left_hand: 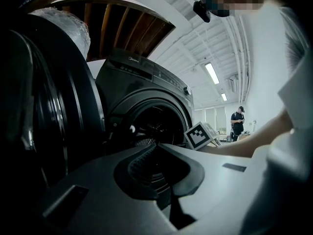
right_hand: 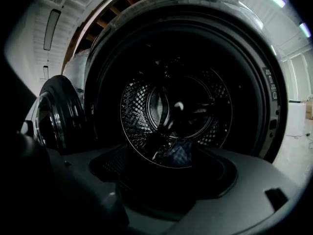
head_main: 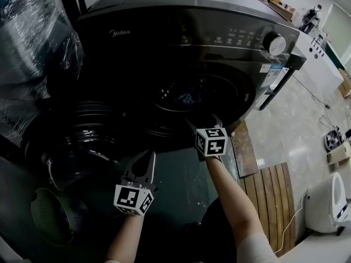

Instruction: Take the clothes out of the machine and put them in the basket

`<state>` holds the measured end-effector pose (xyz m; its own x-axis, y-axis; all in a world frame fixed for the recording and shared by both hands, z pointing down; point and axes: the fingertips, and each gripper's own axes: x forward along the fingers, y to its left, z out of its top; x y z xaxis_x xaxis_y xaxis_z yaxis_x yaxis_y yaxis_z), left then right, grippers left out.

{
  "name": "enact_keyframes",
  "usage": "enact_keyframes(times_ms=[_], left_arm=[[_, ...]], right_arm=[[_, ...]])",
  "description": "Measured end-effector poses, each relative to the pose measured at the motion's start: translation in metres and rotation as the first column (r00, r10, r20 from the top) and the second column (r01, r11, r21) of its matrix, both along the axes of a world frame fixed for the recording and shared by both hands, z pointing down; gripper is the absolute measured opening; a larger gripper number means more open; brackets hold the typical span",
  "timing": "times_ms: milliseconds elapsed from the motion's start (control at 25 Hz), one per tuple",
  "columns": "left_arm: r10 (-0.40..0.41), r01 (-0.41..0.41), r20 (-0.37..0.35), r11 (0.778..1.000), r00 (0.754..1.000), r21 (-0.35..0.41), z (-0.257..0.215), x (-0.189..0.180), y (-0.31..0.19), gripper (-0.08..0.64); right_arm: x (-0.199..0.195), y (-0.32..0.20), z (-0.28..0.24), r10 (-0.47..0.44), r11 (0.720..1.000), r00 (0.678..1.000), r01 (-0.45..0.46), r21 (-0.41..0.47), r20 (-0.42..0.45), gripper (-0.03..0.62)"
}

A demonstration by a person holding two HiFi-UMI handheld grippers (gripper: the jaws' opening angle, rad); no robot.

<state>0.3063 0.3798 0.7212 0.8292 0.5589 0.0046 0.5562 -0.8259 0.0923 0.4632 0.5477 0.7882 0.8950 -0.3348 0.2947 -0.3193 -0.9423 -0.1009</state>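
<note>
**Clothes: crumpled dark blue garment [right_hand: 178, 151] lying low in the perforated metal drum [right_hand: 134, 106]**

You are holding the right gripper [head_main: 203, 122] at the open mouth of the dark grey front-loading washing machine [head_main: 164, 26], jaws wide and empty. You are holding the left gripper [head_main: 141, 166] lower, near the round green basket [head_main: 52, 215], jaws apart and empty.

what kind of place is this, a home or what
Likely a large workshop or test hall, not a home: the washing machine stands under a high white ceiling with strip lights, and a person stands far off across the room.
</note>
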Motion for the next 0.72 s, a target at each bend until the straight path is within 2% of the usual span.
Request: enact_keyframes(times_ms=[320,560,720], left_arm=[[0.010,-0.009,-0.019,1.000,1.000,0.017,-0.011,-0.003,-0.007,0.021],[0.048,-0.049,-0.040,0.999,0.998,-0.003,-0.024,-0.007,-0.009,0.021],[0.091,-0.091,-0.045,0.996,0.995,-0.004,-0.035,-0.018,-0.013,0.021]], right_arm=[[0.013,0.002,0.003,0.009,1.000,1.000,-0.009,-0.025,0.028,0.413],[0.003,-0.004,-0.010,0.019,0.999,1.000,-0.019,-0.036,0.023,0.413],[-0.011,-0.004,-0.020,0.028,0.999,0.998,-0.026,-0.030,0.052,0.413]])
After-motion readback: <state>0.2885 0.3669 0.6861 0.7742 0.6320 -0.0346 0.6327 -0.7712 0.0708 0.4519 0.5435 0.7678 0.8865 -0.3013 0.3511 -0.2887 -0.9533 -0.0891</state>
